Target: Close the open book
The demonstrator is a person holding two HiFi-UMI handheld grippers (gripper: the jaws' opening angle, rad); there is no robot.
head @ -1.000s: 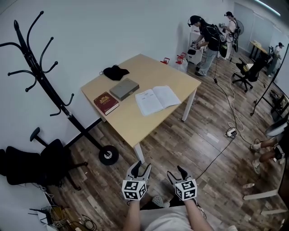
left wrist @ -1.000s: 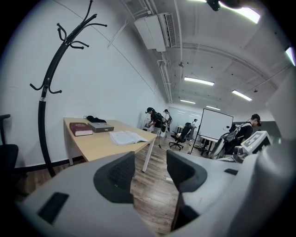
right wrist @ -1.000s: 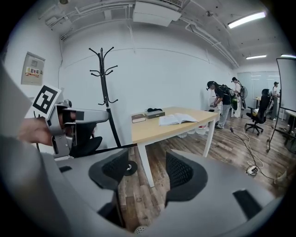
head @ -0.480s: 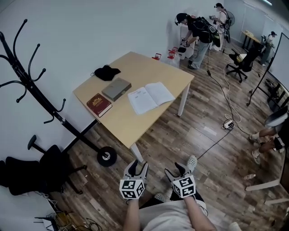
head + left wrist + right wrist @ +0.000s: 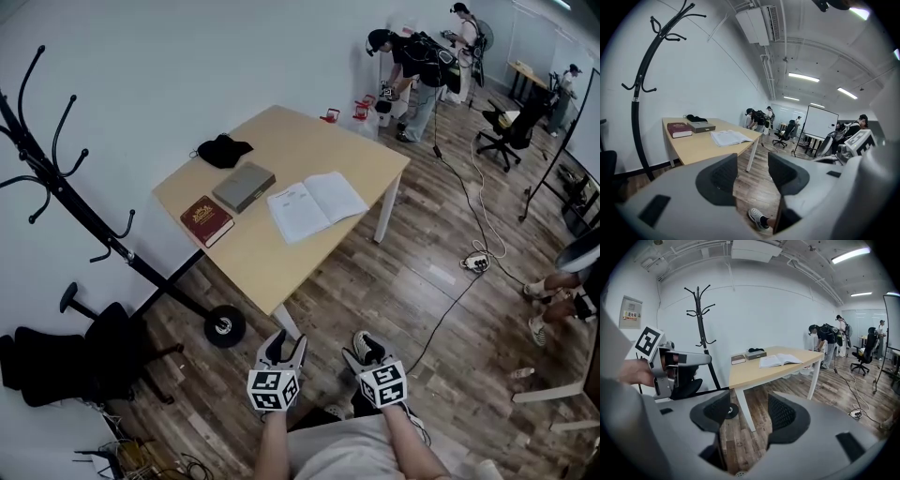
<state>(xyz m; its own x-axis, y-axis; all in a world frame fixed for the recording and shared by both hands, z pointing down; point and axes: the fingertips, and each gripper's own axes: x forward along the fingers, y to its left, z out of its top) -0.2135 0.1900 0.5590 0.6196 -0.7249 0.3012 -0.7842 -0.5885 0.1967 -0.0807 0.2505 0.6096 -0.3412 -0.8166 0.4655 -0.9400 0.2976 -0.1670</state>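
Note:
The open book (image 5: 316, 205) lies pages up near the right edge of the light wooden table (image 5: 291, 141). It also shows far ahead as the open book (image 5: 729, 137) and the open book (image 5: 779, 360) in the two gripper views. My left gripper (image 5: 283, 349) and right gripper (image 5: 367, 352) hang side by side over the wooden floor, short of the table's near corner. Both are open with only floor between the jaws, as seen at the left gripper (image 5: 753, 171) and the right gripper (image 5: 749, 416).
A red book (image 5: 207, 220), a grey book (image 5: 244, 186) and a black cloth (image 5: 223, 150) lie on the table's left side. A black coat rack (image 5: 75, 206) and a black office chair (image 5: 66, 361) stand at the left. People (image 5: 412, 66) work at the back; a cable (image 5: 469, 262) crosses the floor.
The person has stepped forward: a shoe now shows just ahead of the right gripper. Both grippers have shifted a little with the body. Their jaws stand as before.

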